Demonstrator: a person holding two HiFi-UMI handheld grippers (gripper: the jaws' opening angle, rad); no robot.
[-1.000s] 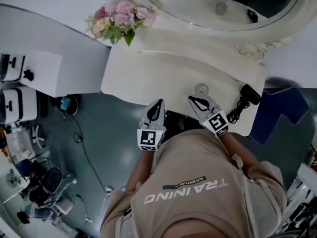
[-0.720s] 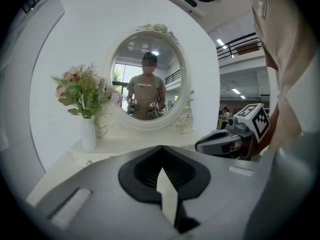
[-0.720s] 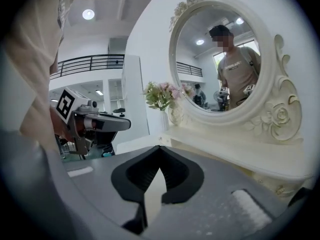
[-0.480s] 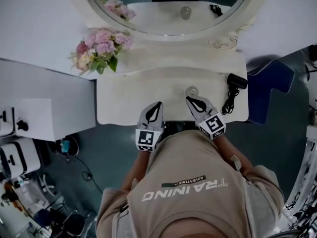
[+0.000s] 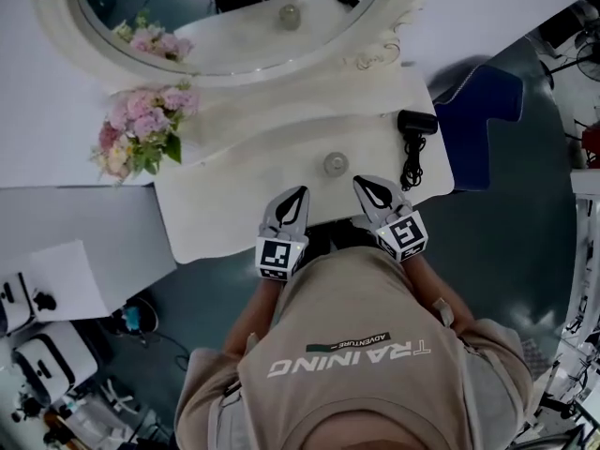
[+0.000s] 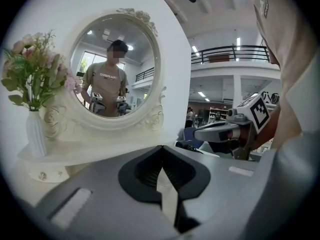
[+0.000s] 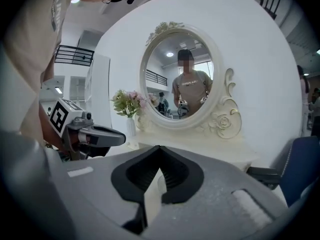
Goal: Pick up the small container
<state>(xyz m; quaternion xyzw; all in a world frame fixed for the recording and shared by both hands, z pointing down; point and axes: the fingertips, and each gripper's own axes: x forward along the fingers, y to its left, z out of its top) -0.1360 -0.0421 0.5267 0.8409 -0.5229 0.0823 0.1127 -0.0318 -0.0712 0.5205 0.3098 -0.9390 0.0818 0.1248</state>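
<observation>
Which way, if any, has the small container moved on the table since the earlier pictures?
No. The small container sits at the same spot on the white table, equally far from the black hair dryer; only the head view has turned.

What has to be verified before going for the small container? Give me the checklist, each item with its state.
1. Small container stands free on the dressing table: ok.
2. Right gripper open for the grab: not ok, jaws together, nothing between them.
3. Left gripper out of the way: ok, shut, empty, beside the right one.
4. Hair dryer and its cord apart from the container: ok.
5. Container's lid seated: cannot tell, too small.
</observation>
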